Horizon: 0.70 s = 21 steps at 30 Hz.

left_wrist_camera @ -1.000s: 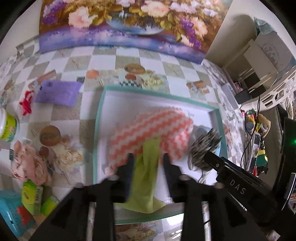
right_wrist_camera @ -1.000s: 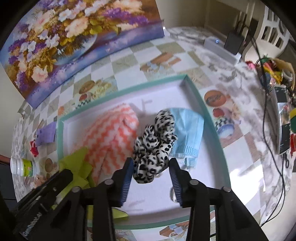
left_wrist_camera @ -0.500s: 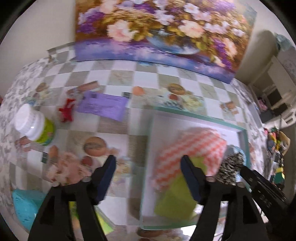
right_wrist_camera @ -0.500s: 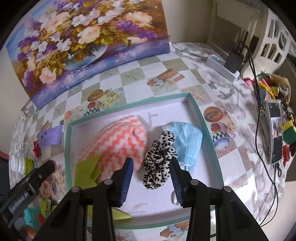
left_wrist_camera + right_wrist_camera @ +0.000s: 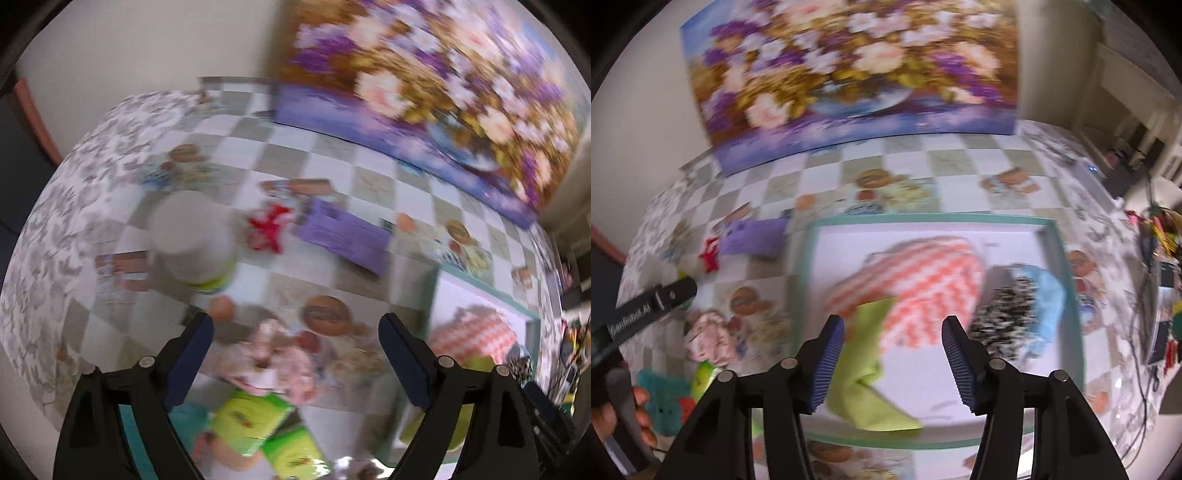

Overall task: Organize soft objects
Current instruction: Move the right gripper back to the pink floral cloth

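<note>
A teal-rimmed white tray (image 5: 809, 258) holds an orange zigzag cloth (image 5: 923, 280), a green cloth (image 5: 868, 354), a leopard scrunchie (image 5: 1001, 321) and a blue mask (image 5: 1049, 295). My right gripper (image 5: 892, 354) is open and empty above the tray. My left gripper (image 5: 295, 354) is open and empty, above a pink scrunchie (image 5: 269, 362) that lies on the table left of the tray (image 5: 480, 288). The pink scrunchie also shows in the right wrist view (image 5: 709, 336). A purple cloth (image 5: 347, 236) and a red bow (image 5: 269, 229) lie farther back.
A white jar with a green label (image 5: 195, 240) stands left of the red bow. Green packets (image 5: 255, 417) and a teal item (image 5: 661, 398) lie at the near left. A flower painting (image 5: 849, 74) leans at the back. Cables and clutter (image 5: 1156, 236) lie at the right.
My left gripper has let go of the green cloth in the tray, opened wide and swung left over the pink scrunchie. My right gripper has opened, released the leopard scrunchie and pulled back.
</note>
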{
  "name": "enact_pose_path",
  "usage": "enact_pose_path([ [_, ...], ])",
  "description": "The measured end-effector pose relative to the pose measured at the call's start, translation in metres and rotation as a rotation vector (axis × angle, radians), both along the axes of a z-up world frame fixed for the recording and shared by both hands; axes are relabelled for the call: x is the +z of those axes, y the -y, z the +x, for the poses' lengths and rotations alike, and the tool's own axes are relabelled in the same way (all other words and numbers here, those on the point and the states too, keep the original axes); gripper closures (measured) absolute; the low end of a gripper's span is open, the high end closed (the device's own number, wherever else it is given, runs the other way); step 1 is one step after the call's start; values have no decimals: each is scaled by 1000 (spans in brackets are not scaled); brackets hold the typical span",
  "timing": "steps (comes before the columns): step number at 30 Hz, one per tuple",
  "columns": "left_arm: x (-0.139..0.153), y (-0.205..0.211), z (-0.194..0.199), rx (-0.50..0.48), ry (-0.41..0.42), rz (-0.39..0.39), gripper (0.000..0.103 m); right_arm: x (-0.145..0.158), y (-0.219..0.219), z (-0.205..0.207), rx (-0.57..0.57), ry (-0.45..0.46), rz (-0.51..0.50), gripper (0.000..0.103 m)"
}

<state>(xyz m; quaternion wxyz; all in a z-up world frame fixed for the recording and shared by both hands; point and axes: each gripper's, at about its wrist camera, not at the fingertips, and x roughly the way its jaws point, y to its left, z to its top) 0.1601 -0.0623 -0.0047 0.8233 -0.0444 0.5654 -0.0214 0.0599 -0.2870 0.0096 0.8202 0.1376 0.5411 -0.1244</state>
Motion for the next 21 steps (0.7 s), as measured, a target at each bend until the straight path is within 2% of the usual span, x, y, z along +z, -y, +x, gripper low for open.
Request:
enact_pose_path([
  [3, 5, -28, 1, 53, 8, -3, 11, -3, -17, 5, 41, 4, 31, 35],
  [10, 1, -72, 1, 116, -18, 27, 11, -16, -55, 22, 130, -16, 95, 35],
  [16, -17, -85, 3, 128, -79, -13, 11, -32, -99, 40, 225, -33, 146, 35],
  [21, -30, -86, 8, 128, -115, -12, 11, -48, -127, 50, 287, -54, 174, 35],
])
